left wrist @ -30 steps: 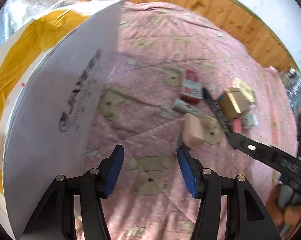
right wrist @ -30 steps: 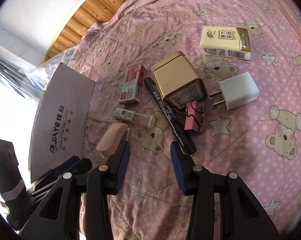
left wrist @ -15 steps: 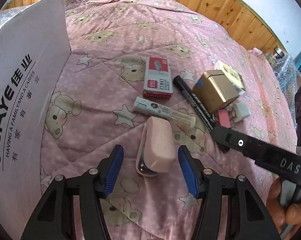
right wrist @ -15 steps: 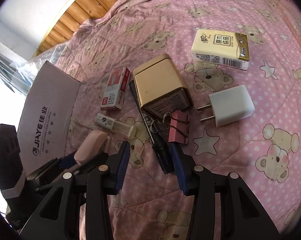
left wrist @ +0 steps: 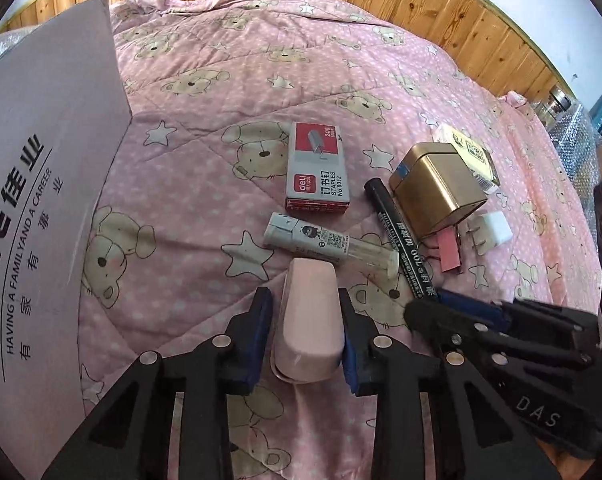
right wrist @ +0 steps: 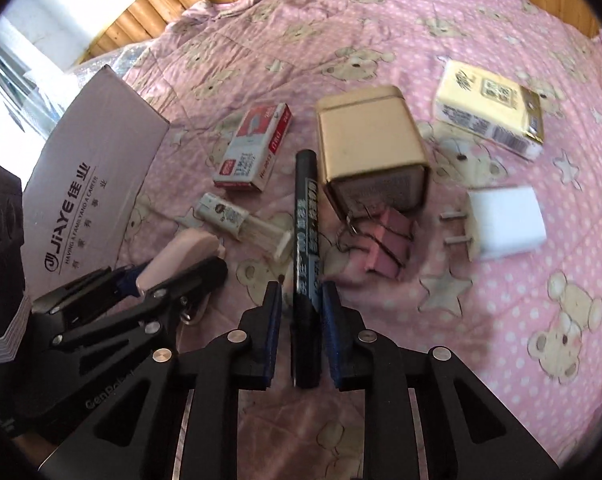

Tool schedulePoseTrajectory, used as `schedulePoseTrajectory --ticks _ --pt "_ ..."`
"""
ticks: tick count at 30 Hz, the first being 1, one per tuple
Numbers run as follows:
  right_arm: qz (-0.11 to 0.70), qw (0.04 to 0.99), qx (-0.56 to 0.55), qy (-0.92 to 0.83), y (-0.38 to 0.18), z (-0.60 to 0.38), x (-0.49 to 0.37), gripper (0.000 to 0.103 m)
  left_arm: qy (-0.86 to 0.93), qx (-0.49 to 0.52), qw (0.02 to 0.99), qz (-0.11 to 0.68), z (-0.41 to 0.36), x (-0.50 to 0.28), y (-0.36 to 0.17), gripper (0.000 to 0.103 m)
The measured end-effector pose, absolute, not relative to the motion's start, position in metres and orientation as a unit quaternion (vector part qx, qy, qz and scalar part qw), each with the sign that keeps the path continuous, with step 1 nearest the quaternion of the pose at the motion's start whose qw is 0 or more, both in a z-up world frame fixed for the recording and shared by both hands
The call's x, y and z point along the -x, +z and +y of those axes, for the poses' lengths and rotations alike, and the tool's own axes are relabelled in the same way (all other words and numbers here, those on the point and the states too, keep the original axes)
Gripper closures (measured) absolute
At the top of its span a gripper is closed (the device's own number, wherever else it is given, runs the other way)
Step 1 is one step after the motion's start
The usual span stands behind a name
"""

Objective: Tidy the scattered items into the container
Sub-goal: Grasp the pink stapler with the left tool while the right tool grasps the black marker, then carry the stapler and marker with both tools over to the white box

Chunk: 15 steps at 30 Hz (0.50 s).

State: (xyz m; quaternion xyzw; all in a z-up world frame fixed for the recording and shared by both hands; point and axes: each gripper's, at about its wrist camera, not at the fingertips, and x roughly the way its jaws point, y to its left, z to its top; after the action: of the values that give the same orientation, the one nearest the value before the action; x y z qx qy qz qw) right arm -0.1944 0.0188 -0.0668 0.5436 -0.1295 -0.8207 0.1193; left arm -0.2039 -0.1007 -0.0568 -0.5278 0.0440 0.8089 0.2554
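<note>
Stapler [left wrist: 309, 316]: pink, lying on the pink bear quilt [left wrist: 205, 184], now between my left gripper [left wrist: 306, 300] pads; half a second ago it lay ahead of them.
Left fingers: narrowed, right pad touching, small gap at left pad.
Marker [right wrist: 307, 256]: black, its near end between my right gripper [right wrist: 301, 292] pads; earlier just ahead.
Right fingers: narrowed from before, gaps both sides, not yet clamped.
Box [left wrist: 41, 200]: cardboard, at left, flap raised.
Others: staple box [left wrist: 317, 168], gold tin [left wrist: 435, 188], unmoved.
</note>
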Motion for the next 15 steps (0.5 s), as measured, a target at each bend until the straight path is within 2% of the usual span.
schedulePoseTrajectory --ticks 2,8,15 --pt "-0.142 0.124 -0.546 -0.816 -0.065 0.022 0.194 0.089 0.811 0.525 0.258 0.032 -0.103 0.207 -0.058 0.076" --pt "-0.175 0.140 -0.540 -0.811 -0.051 0.021 0.164 0.089 0.807 0.527 0.267 0.011 -0.113 0.204 -0.047 0.076" --pt "-0.176 0.148 -0.525 -0.820 -0.030 0.012 0.142 0.089 0.810 0.520 0.272 -0.002 -0.127 0.189 -0.022 0.076"
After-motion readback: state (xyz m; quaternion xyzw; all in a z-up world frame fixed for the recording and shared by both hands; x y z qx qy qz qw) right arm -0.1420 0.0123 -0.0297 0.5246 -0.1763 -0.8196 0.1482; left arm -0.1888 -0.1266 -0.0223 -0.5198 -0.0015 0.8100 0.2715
